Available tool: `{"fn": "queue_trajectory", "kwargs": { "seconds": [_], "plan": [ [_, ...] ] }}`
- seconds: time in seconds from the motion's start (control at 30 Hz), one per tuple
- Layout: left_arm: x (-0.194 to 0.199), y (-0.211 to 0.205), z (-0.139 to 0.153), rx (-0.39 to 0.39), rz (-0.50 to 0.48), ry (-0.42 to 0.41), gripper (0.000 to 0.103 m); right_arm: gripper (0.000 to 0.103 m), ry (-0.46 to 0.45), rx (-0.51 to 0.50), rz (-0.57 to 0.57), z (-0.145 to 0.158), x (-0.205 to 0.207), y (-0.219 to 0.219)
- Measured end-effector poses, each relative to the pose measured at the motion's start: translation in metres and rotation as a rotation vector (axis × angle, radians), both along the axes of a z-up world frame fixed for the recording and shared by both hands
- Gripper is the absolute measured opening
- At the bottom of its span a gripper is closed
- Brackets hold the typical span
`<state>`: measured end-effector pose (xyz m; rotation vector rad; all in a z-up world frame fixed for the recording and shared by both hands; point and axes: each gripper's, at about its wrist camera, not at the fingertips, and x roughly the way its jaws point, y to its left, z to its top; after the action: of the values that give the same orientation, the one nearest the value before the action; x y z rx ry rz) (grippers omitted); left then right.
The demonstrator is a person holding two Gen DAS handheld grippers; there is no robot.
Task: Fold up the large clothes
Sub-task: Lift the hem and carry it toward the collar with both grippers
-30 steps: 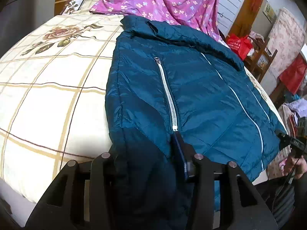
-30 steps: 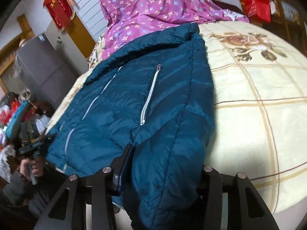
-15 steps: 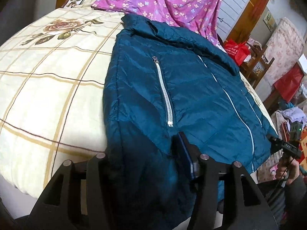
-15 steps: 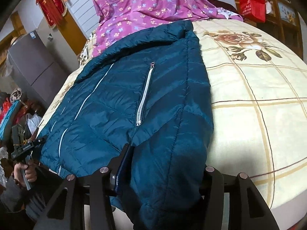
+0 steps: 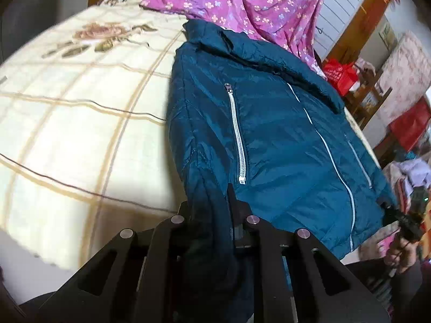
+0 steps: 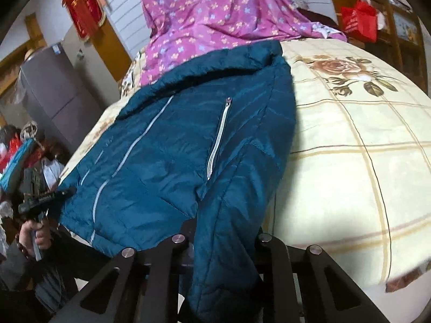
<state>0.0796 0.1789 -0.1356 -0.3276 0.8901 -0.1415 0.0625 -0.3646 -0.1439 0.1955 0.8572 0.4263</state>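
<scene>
Teal puffer jacket (image 5: 269, 140) spread front-up across the bed (image 5: 80, 123), hem at the near edge, collar toward the purple floral cloth (image 5: 242, 2) at the far edge. Left claw (image 5: 212, 215) clamped tight on the hem corner. Right claw (image 6: 223, 238) pinching the opposite hem corner, fabric bunched between the jaws and draping down. Looks light, soft, puffy, with a slick shell likely to slide out of a shallow pinch. Best taken deep at seams, hem corners or shoulders. Pocket zipper (image 5: 237, 137) lying flat, closed.

Jacket (image 5: 282, 148) hem behind gripper (image 5: 212, 210)
</scene>
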Motion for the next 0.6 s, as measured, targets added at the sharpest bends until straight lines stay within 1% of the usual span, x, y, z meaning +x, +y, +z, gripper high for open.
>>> {"fn": "queue_trajectory", "kwargs": {
  "seconds": [0.07,0.3,0.5,0.6],
  "plan": [
    [-0.008,0.001,0.009,0.014,-0.006,-0.006,0.012,0.016,-0.017,-0.005,-0.010,0.004,-0.010,0.002],
    [-0.040,0.019,0.039,-0.027,0.000,-0.051,0.012,0.016,-0.067,0.033,-0.036,0.028,-0.053,0.001],
    [-0.071,0.020,0.054,-0.040,0.000,-0.077,0.012,0.016,-0.098,0.085,-0.043,0.050,-0.082,-0.005],
    [-0.085,0.021,0.058,-0.055,-0.003,-0.089,0.011,0.016,-0.116,0.089,-0.047,0.056,-0.095,-0.010]
  ]
}}
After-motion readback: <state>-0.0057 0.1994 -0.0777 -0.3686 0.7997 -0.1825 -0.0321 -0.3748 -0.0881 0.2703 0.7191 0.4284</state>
